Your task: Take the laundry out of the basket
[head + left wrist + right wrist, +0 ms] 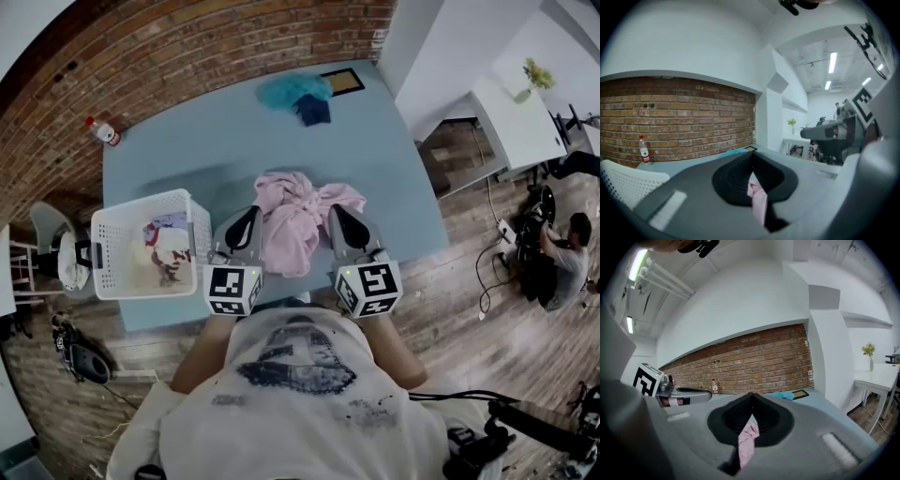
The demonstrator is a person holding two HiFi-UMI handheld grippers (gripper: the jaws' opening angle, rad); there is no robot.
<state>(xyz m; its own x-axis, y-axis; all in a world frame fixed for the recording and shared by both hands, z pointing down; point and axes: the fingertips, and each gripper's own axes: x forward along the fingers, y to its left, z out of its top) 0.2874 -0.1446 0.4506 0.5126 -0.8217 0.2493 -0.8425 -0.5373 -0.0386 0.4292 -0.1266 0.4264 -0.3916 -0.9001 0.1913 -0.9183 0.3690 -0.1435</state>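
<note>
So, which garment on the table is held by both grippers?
The pink garment, pinched by the left gripper and right gripper. The teal cloth and dark blue cloth lie free beyond.

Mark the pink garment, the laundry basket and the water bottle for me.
pink garment (295, 220), head view, middle of the bunched cloth
laundry basket (103, 258), head view, its left wall
water bottle (103, 131), head view, the bottle's body

The person wears a white dark-printed T-shirt (298, 394).

A brick wall (187, 37) backs the blue table (187, 150); wooden floor (469, 309), white desk (511, 122).
</note>
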